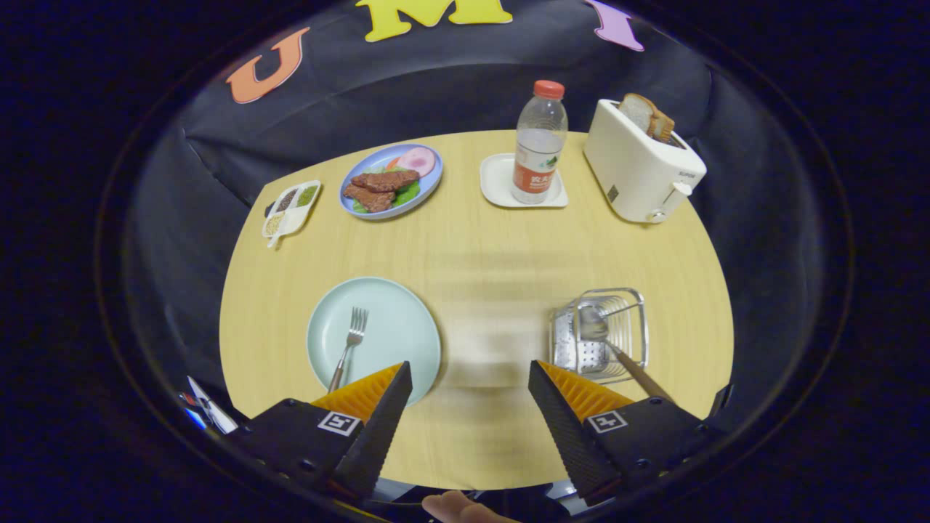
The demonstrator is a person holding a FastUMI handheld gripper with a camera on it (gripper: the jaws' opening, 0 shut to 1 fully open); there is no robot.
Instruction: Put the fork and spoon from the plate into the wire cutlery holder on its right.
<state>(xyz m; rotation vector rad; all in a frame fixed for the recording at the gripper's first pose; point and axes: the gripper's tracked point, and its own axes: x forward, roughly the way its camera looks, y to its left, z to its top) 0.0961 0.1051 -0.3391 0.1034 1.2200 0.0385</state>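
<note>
The hand-held gripper (470,385) hangs over the near edge of the counter (479,247) with its fingers wide apart and nothing between them; bare wood lies in the gap. Just beyond the left finger sits the plate (392,330), pale green, near the counter's near-left part; the fork (349,347) lies on it, tines pointing away, its handle running back toward that finger's tip. Just beyond the right finger, near the near-right edge, stands the wire cutlery holder (600,334); the spoon (617,350) is already in it, bowl down inside the basket, its brown handle leaning out over the near rim toward the right finger.

Along the far edge, from left to right: a small divided tray (290,209) of seasonings at the far-left corner; a blue plate of food (391,181) with meat and greens; a plastic bottle (540,142) with a red cap, upright on a white square coaster (500,181); a white toaster (639,168) at the far-right corner with slices of bread (648,115) sticking out of its slots.

A fingertip (458,506) of the person shows beneath the gripper.
</note>
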